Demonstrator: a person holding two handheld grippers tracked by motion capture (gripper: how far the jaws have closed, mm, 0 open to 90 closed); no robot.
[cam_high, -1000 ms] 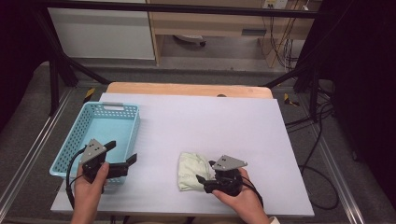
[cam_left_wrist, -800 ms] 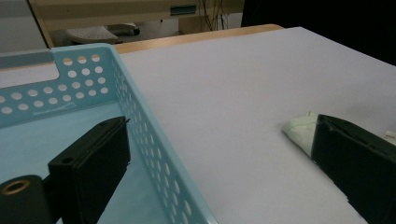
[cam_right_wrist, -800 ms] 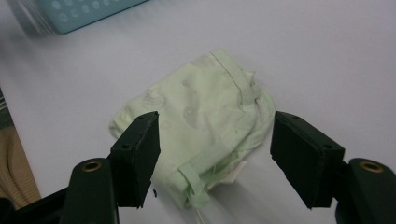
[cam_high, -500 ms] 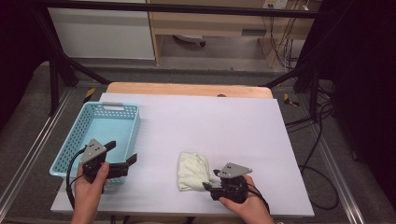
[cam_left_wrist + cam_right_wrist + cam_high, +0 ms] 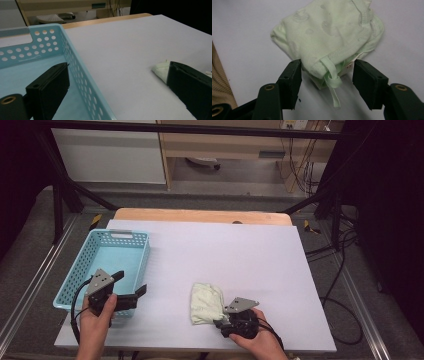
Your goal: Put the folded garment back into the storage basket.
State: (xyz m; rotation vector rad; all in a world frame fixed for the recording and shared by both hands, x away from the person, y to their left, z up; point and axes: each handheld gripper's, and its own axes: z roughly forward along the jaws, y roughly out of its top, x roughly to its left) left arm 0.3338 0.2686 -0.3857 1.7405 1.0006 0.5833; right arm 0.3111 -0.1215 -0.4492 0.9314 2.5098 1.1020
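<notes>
The cloth point(image 5: 329, 40) near the right side is pale green, with faint darker green shapes printed on it and a lighter ribbed hem. The basket point(image 5: 80, 279) on the left is light blue, its walls dotted with round holes. The counter point(image 5: 235, 255) is pale lilac-white, with a light wood strip along its far edge. Both grippers' fingers point(image 5: 290, 75) are black.

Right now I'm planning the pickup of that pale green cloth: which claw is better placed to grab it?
The right claw. Its open jaws already straddle the near edge of the pale green cloth. The left claw hangs open over the blue basket, away from the cloth.
</notes>
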